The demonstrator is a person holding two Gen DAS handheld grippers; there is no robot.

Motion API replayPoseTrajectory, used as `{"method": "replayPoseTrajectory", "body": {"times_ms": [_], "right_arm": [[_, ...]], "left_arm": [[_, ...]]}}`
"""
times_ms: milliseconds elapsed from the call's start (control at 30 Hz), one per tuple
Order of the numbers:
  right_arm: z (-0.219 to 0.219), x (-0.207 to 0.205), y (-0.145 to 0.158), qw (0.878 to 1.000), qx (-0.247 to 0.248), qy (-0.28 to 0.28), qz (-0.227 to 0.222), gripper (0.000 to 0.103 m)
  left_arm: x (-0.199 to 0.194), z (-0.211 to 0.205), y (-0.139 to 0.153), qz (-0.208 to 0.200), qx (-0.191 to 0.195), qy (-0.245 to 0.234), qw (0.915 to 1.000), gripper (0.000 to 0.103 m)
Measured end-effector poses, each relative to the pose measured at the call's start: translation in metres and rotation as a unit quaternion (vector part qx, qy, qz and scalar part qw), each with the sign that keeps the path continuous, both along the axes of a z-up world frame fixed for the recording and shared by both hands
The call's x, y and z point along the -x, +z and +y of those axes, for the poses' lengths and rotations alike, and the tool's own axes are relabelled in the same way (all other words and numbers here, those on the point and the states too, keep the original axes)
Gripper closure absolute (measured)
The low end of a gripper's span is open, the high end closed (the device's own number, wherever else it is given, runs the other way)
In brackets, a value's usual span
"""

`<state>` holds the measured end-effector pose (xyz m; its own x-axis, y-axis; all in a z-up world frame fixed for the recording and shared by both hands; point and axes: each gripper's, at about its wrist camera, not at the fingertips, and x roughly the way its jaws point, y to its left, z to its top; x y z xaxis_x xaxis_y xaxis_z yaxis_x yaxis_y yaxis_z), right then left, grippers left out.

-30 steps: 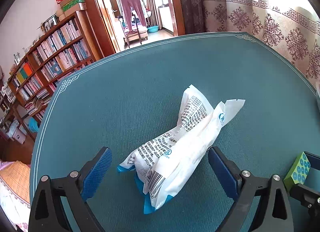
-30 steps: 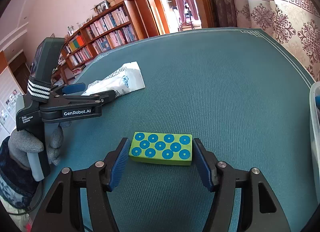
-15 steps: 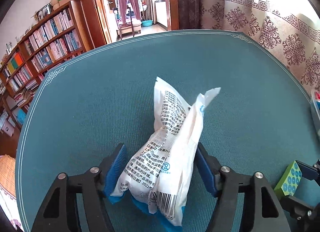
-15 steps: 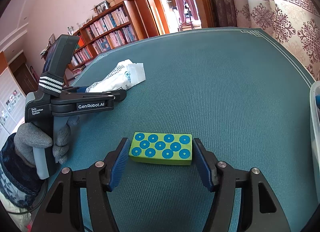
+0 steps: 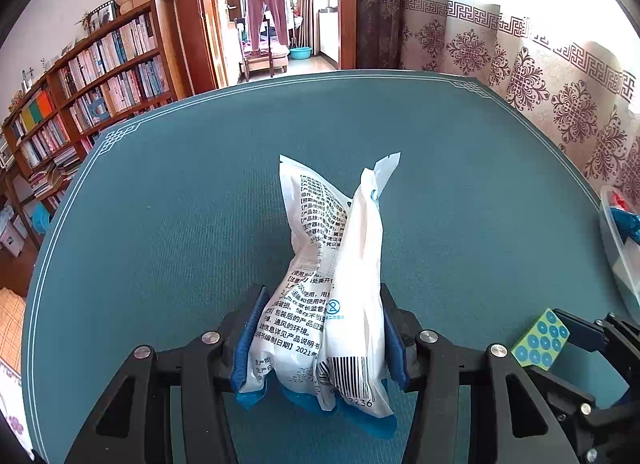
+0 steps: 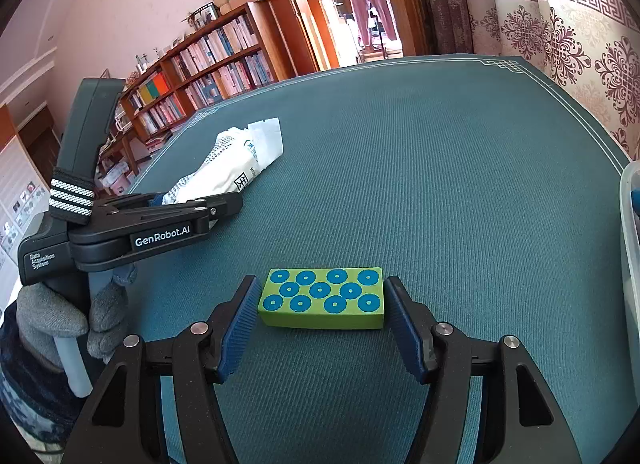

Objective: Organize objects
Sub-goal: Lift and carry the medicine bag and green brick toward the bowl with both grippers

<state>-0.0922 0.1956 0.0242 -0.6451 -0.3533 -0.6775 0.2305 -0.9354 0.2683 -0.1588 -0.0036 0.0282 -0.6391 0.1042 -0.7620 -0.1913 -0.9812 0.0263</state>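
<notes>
My left gripper is shut on a white plastic packet with black print and a blue bottom edge; the packet is squeezed between the blue pads and its far end sticks up over the teal table. The packet also shows in the right wrist view, held by the left gripper. My right gripper is open around a green block with blue dots that lies flat on the table; the pads stand just off its two ends. The block also shows at the lower right of the left wrist view.
A clear plastic bin with blue and red items stands at the table's right edge; its rim shows in the right wrist view. The teal table has a white border line. Bookshelves, a door and curtains lie beyond it.
My left gripper has closed on the packet, which was lying loose between open pads, and has turned it upright. The right gripper and the green block have not moved.
</notes>
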Motion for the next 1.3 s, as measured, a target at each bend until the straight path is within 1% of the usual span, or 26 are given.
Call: {"method": "replayPoseTrajectory", "body": {"times_ms": [133, 367, 467, 533, 633, 800, 1167, 1300], "right_arm": [[0.001, -0.002, 0.0, 1.0, 0.006, -0.004, 0.004, 0.039], [0.005, -0.008, 0.004, 1.0, 0.013, -0.008, 0.016, 0.039], [0.005, -0.011, 0.004, 1.0, 0.009, -0.006, 0.017, 0.04], [0.005, -0.012, 0.004, 1.0, 0.0, -0.002, 0.014, 0.039], [0.001, -0.013, 0.001, 1.0, -0.018, 0.017, -0.001, 0.039], [-0.005, -0.02, 0.0, 0.998, -0.056, 0.04, 0.003, 0.038], [-0.022, -0.016, -0.002, 0.992, -0.116, 0.042, 0.009, 0.038], [-0.022, -0.017, -0.003, 0.992, -0.119, 0.041, 0.011, 0.04]], "left_arm": [[-0.015, 0.006, 0.007, 0.01, -0.012, -0.001, 0.9999, 0.048], [-0.039, 0.016, 0.011, 0.029, -0.01, 0.001, 0.9995, 0.048], [-0.045, 0.016, 0.01, 0.027, -0.015, 0.002, 0.9995, 0.048], [-0.047, 0.015, 0.01, 0.027, -0.02, 0.005, 0.9994, 0.048], [-0.05, 0.012, 0.009, 0.027, -0.033, 0.012, 0.999, 0.048], [-0.054, 0.013, 0.005, 0.029, -0.04, 0.017, 0.9986, 0.048], [-0.055, 0.008, 0.001, 0.028, -0.056, 0.025, 0.9977, 0.048], [-0.056, 0.009, -0.002, 0.025, -0.057, 0.023, 0.9978, 0.048]]}}
